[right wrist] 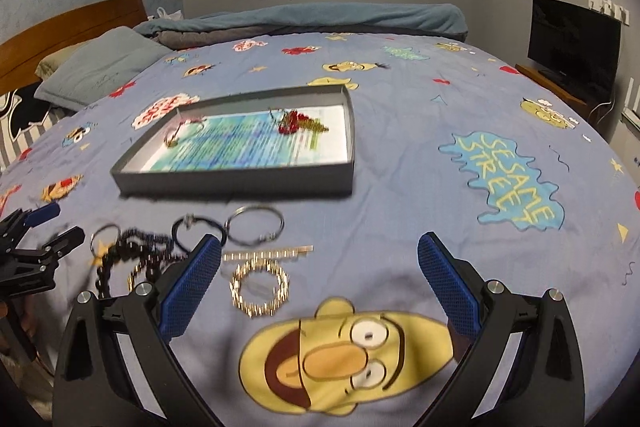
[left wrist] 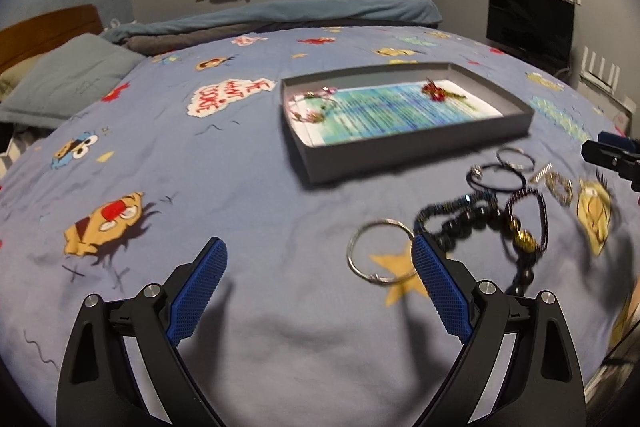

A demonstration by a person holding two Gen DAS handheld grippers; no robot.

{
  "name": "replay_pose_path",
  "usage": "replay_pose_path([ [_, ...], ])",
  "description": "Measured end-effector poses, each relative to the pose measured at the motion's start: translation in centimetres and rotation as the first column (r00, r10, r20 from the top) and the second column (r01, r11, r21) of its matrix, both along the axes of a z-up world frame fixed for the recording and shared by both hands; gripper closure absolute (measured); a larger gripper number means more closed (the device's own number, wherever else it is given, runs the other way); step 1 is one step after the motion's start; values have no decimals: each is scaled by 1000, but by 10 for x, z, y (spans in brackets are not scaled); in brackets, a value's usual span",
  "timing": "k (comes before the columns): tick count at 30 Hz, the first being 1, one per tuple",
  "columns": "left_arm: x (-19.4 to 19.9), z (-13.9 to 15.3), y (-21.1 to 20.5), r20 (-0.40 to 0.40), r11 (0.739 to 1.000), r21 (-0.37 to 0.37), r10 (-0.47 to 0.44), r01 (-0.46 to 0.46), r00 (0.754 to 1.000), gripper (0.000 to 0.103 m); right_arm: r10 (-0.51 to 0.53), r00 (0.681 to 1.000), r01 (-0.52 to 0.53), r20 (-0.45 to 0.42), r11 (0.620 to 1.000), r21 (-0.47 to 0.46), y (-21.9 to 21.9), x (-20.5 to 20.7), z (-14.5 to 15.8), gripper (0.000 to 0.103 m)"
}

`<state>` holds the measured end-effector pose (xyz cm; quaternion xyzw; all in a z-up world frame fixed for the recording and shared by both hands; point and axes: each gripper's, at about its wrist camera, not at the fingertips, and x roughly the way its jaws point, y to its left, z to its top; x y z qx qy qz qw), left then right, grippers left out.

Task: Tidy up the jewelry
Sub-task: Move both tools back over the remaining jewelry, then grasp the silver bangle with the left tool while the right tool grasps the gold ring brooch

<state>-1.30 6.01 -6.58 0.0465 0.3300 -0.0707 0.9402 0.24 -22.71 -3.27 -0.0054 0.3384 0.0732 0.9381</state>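
The left gripper (left wrist: 318, 259) hangs low over the bed (left wrist: 240, 187), its 2 blue fingers (left wrist: 198, 291) spread wide with nothing between them. The right finger's tip overlaps a silver ring bangle (left wrist: 380, 251) lying on the sheet at lower right of the left wrist view; whether it touches is unclear. Just right of it lies a heap of dark beaded bracelets (left wrist: 480, 219), with thin black bangles (left wrist: 500, 173) beyond.

The right gripper (right wrist: 318, 251) is also spread and empty, above a yellow cartoon face print (right wrist: 348, 359). A gold chain bracelet (right wrist: 260, 287) lies just inside its left finger (right wrist: 188, 287), below a gold bar clip (right wrist: 268, 251).

The grey tray (right wrist: 240, 183) sits in the upper centre of both views, lined with a blue-green printed sheet. A red beaded piece (right wrist: 292, 123) lies near its far right, a pinkish bracelet (right wrist: 176, 135) at its left end.
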Motion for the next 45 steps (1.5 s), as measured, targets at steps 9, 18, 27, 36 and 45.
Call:
replay_pose_path([
  [9, -2, -17, -16, 10, 997, 64, -48, 47, 999, 14, 33, 999, -34, -17, 999, -22, 9, -13, -25, 7],
  [18, 0, -20, -28, -9, 995, 57, -85, 86, 996, 28, 67, 997, -68, -38, 997, -30, 19, -8, -34, 29],
  [27, 12, -23, -26, -50, 993, -33, -116, 115, 992, 36, 98, 995, -99, -30, 994, -48, 29, 1, -39, 37],
  [36, 13, -23, -22, -40, 990, -74, -123, 120, 992, 56, 142, 990, -142, -4, 988, -64, 36, 0, -43, 61],
  [45, 4, -10, -18, 7, 989, -84, -121, 121, 993, 56, 132, 991, -131, 33, 991, -27, 29, -5, -36, 61],
])
